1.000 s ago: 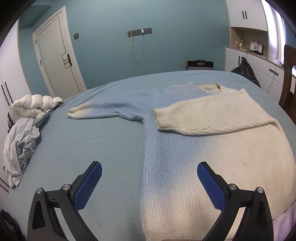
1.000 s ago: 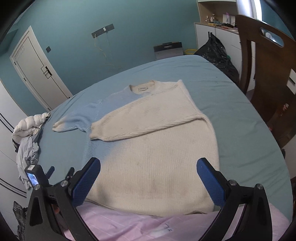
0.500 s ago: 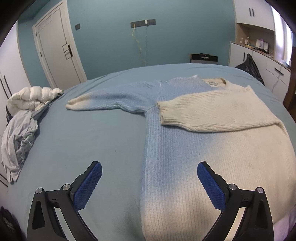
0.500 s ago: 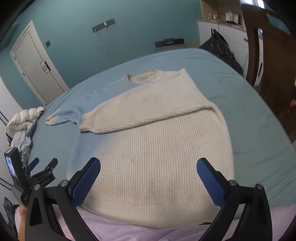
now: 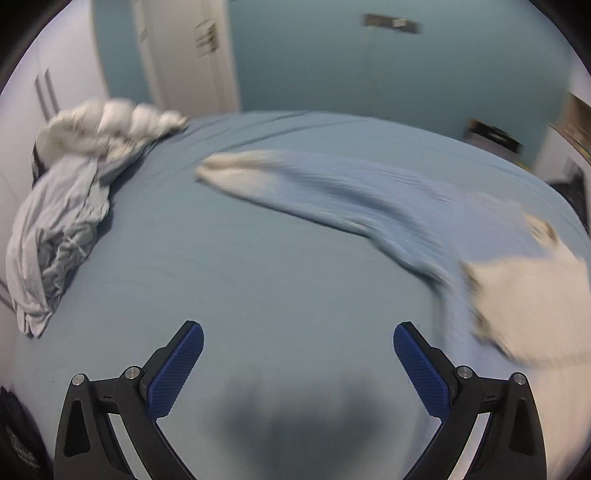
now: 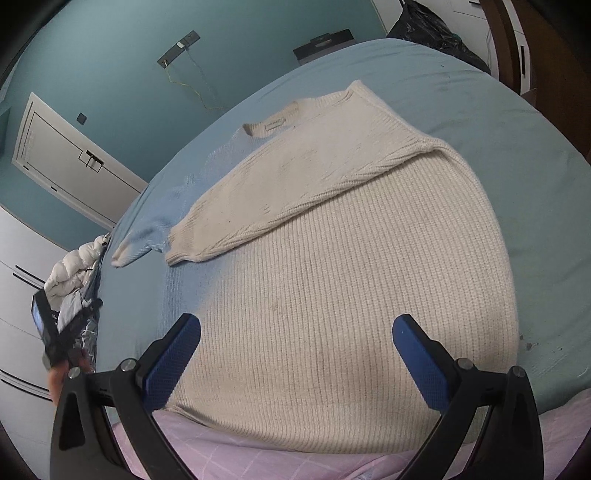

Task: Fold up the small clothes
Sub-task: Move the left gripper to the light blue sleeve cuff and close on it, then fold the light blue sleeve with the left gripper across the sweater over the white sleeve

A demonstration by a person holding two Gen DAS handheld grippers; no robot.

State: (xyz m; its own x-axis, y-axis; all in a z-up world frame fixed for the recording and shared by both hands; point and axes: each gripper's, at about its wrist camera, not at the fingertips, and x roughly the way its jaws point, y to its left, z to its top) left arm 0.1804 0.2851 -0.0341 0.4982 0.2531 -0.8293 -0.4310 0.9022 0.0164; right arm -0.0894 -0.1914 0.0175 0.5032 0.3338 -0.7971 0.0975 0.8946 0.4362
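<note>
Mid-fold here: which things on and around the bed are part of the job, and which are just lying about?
Part of the job:
- cream and blue sweater, one sleeve folded across its chest
- its outstretched sleeve
- left gripper, open
- right gripper, open

Lying about:
- white puffy jacket
- crumpled grey garment
- black bag
- pink cloth

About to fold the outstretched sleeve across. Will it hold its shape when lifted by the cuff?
Probably not: the sleeve is soft ribbed knit lying limp on the bed, so it should droop. The thick sweater looks fairly heavy and may drag.
</note>
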